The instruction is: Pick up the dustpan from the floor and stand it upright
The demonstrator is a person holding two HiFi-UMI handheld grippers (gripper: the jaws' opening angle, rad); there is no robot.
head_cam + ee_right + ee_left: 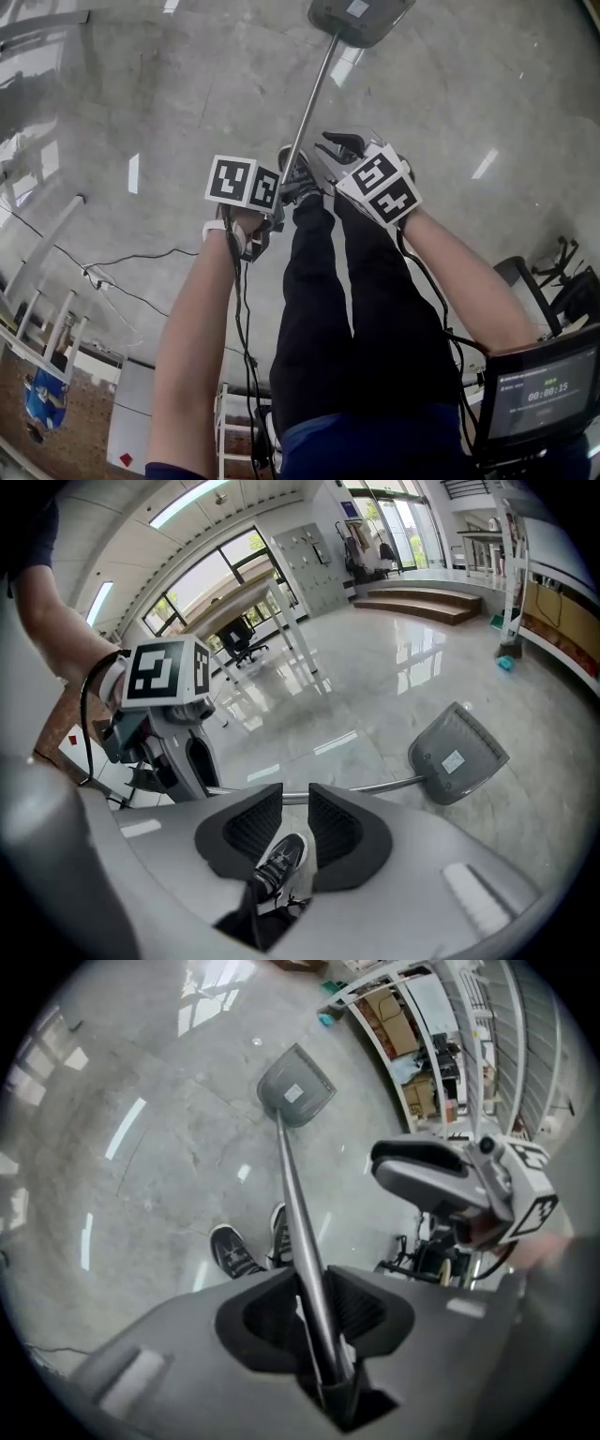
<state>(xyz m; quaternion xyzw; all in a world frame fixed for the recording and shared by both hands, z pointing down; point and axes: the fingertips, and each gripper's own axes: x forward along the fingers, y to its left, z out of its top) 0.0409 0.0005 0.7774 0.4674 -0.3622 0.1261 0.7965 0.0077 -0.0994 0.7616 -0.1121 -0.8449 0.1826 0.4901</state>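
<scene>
Far left in my head view, a dark cable (131, 258) trails over the glossy grey floor (469, 84). Next comes the left gripper (312, 1290), its marker cube (242, 183) facing up at me. In the left gripper view its jaws are closed in on the dustpan's metal handle (292, 1194). The pads sit against both sides of the rod near its upper end, so this gripper has a hold of it.

From that grip the handle slopes away and down to the dustpan (361, 17). The grey pan lies out ahead on the floor, back face towards me with a small pale sticker on it. From the right gripper view the pan is tilted and its lower edge looks to be on the floor, though I can't be sure of contact. The person's dark shoes (230, 1251) stand just beside the handle, between the grip and the pan.

Right of the handle is the right gripper (295, 803), close beside the left one. Its jaws stand a little apart with nothing held. Through the gap I see only a shoe below, and the handle crosses just beyond the fingertips without touching them.

Far right, low down, a dark screen (539, 394) shows a running timer
</scene>
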